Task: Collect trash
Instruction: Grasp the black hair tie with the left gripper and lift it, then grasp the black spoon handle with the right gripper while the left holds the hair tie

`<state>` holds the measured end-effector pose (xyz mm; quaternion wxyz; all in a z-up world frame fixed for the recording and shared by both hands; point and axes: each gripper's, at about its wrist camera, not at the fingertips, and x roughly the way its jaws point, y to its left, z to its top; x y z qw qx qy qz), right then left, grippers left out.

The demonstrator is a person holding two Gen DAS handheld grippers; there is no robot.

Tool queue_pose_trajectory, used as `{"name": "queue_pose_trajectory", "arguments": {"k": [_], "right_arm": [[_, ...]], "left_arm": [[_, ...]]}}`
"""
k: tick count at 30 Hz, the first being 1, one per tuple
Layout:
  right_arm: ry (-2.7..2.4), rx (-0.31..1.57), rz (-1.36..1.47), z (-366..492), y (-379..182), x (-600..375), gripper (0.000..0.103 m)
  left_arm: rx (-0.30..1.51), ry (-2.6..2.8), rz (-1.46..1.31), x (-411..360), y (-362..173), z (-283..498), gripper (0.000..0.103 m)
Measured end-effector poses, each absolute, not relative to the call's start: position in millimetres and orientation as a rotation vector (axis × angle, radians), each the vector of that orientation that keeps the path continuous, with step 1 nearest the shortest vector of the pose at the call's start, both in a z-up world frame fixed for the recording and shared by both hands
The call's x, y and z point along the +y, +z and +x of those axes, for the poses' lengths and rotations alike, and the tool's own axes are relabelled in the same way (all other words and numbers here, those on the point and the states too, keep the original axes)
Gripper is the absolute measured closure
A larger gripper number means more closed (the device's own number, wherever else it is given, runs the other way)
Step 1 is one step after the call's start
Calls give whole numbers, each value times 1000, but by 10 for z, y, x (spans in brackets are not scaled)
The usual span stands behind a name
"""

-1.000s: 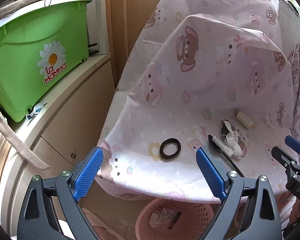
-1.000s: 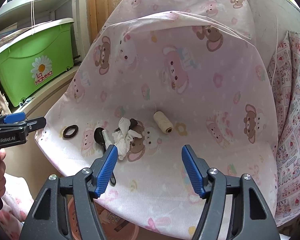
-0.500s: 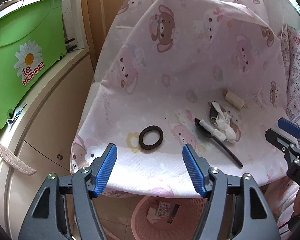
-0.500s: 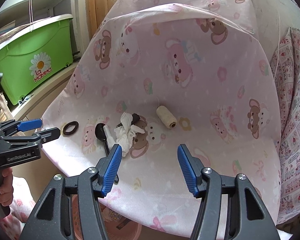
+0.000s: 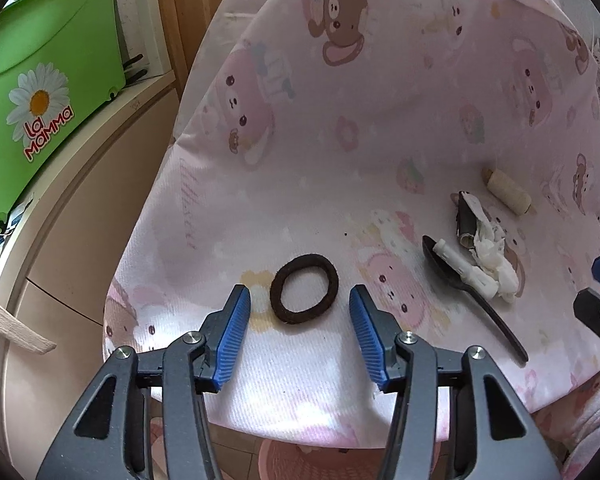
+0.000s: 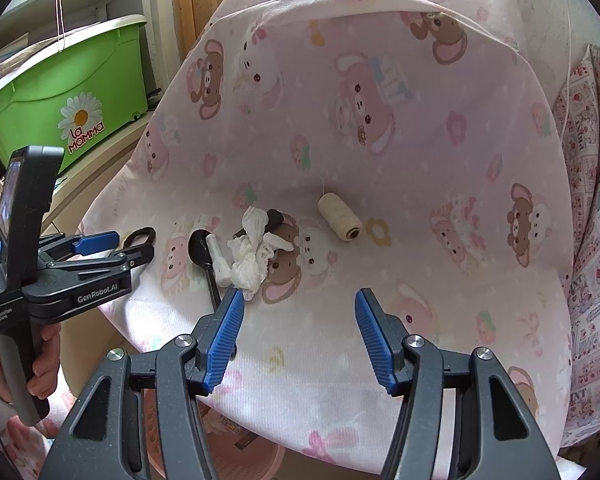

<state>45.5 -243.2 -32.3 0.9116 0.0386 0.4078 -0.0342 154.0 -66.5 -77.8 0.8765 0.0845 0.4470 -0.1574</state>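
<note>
Now reaching | left gripper (image 5: 300, 312) jaws wide, flanking hair tie (image 5: 304, 289) at 12 | right gripper (image 6: 300, 320) jaws wide, empty, tissue (image 6: 254, 256) at 11 | next: lower left gripper, close on tie

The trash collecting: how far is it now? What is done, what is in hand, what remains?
Done: little shows; some scraps seem to lie in the pink basket below. In hand: nothing. The left gripper is open around the black hair tie; the right gripper is open and empty. Left: hair tie, crumpled tissue, black spoon, white tube and thread spool lie on the pink cloth.
</note>
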Motion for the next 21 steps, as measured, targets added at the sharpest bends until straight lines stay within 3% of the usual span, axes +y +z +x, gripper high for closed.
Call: {"name": "queue_pose_trajectory", "arguments": {"k": [1, 5, 8, 21], "right_arm": [[-50, 855, 88, 467, -338, -2430, 61], [18, 890, 121, 507, -399, -2397, 69], [70, 901, 147, 543, -426, -2344, 70], [92, 932, 0, 741, -595, -1939, 69]], "left_arm": [[933, -325, 179, -677, -772, 1566, 63], [937, -318, 187, -670, -763, 1582, 89], [946, -329, 175, -632, -730, 1553, 96], [834, -319, 38, -248, -226, 1322, 95]]}}
